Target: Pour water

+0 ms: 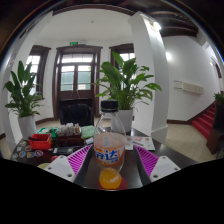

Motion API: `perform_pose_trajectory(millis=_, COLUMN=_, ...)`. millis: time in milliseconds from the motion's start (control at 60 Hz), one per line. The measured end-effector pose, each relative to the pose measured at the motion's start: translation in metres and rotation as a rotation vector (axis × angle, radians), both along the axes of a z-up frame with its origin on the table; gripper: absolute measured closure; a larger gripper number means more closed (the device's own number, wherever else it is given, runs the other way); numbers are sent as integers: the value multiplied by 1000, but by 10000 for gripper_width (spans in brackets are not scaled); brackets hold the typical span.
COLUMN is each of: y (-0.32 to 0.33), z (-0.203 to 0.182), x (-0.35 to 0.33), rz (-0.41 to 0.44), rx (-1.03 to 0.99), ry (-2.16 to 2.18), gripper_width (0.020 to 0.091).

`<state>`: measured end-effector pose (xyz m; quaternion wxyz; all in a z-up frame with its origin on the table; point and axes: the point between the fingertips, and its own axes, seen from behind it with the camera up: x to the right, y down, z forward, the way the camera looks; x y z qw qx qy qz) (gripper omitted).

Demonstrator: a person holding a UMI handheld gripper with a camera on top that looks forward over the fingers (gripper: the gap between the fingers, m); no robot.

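1. Between my fingers, at six o'clock from the lens, stands the water bottle [109, 150]; my gripper [109, 160] points level, purple pads [145, 160] flanking it. Whether I am clenched on it, I cannot tell.
2. It is clear plastic with a dark cap and a blue-and-orange label.
3. A dark table [160, 172] lies beneath; potted plants [128, 85] at twelve and ten o'clock, wooden doors [77, 75] behind.

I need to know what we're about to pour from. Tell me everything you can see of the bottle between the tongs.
The bottle is clear plastic with a dark cap and a white and blue label bearing red lettering. It stands upright on the dark table, between the pink pads of the tongs. Whether the pads press on it cannot be told. An orange round thing lies just before its base. Its water level is unclear.
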<state>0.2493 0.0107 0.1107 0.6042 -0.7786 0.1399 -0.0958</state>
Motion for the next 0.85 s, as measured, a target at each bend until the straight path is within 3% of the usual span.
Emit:
perform_pose_trajectory(millis=367, y=-114, z=-6, x=-53, rz=112, rx=-56, ry=46, gripper_width=306)
perform_pose_trajectory(millis=850, y=-177, z=66, x=-121, rz=250, rx=11, ry=13, gripper_width=307)
